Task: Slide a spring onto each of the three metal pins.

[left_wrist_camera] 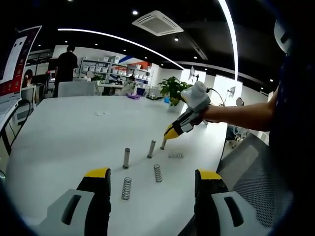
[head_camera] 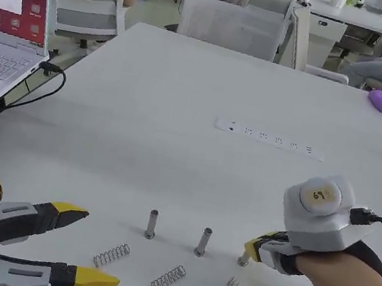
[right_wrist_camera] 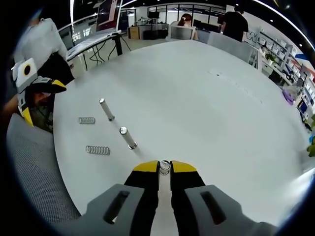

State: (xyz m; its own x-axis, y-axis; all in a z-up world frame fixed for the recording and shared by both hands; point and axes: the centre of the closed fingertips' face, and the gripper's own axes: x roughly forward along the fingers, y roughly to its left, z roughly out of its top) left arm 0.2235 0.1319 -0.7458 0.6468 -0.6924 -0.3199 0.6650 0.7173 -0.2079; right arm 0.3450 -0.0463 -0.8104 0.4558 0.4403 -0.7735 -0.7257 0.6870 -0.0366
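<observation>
Bright, even overhead light — soft shadows, fisheye-warped edges.

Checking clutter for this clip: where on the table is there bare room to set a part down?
Free: the wide stretch between the power strip and the pins, and the table beyond the strip. Crowded: the near edge, where pins, springs, the open left gripper and the right gripper, shut on the third pin, sit close. The laptop takes the left edge.

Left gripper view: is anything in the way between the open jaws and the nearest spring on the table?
Nothing visible does: only bare table separates the open left gripper from that spring.
</observation>
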